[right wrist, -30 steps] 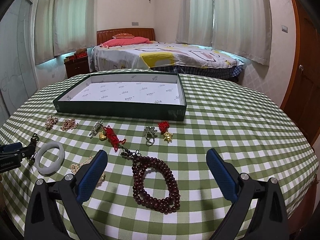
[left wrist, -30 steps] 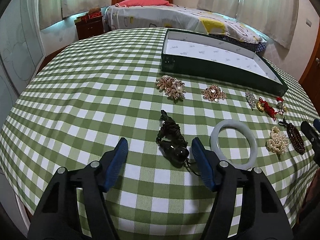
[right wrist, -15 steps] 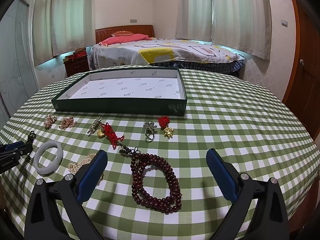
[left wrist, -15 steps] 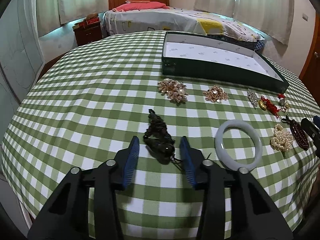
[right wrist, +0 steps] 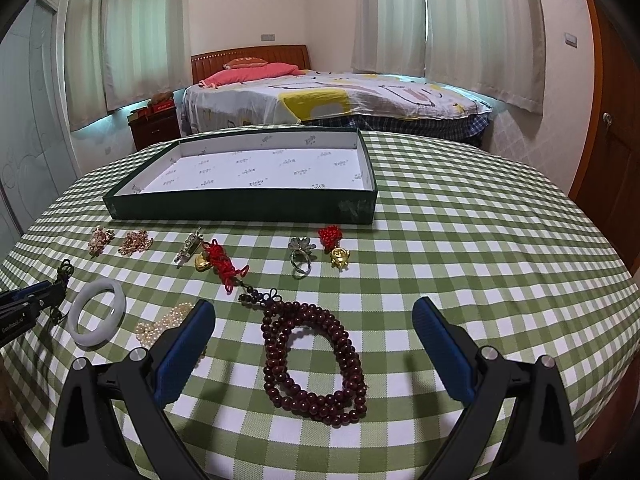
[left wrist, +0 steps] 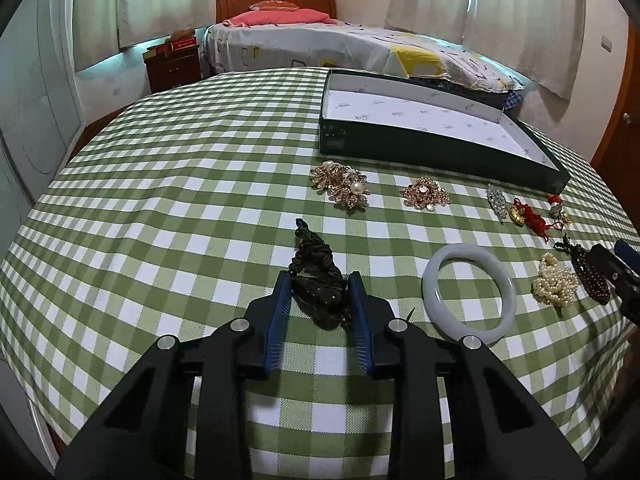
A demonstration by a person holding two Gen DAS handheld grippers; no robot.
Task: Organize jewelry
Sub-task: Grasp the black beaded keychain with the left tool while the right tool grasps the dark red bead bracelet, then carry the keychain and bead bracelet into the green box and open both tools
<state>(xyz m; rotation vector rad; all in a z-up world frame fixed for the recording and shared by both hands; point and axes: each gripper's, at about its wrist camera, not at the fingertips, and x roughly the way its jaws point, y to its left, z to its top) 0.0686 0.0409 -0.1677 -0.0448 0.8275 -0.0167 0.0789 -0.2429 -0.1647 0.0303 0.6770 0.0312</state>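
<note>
My left gripper is shut on a dark pendant with a braided black cord that lies on the checked tablecloth. A pale jade bangle lies just to its right, with a pearl cluster beyond. My right gripper is open, its jaws either side of a dark red bead necklace on the cloth. The green tray with white lining stands behind the row of jewelry; it also shows in the left wrist view.
Two gold brooches, a silver brooch, a red knotted charm, a ring and a gold charm with red knot lie before the tray. A bed stands behind the round table.
My left gripper has closed from wide open onto the dark pendant. My right gripper has stayed open over the bead necklace.
</note>
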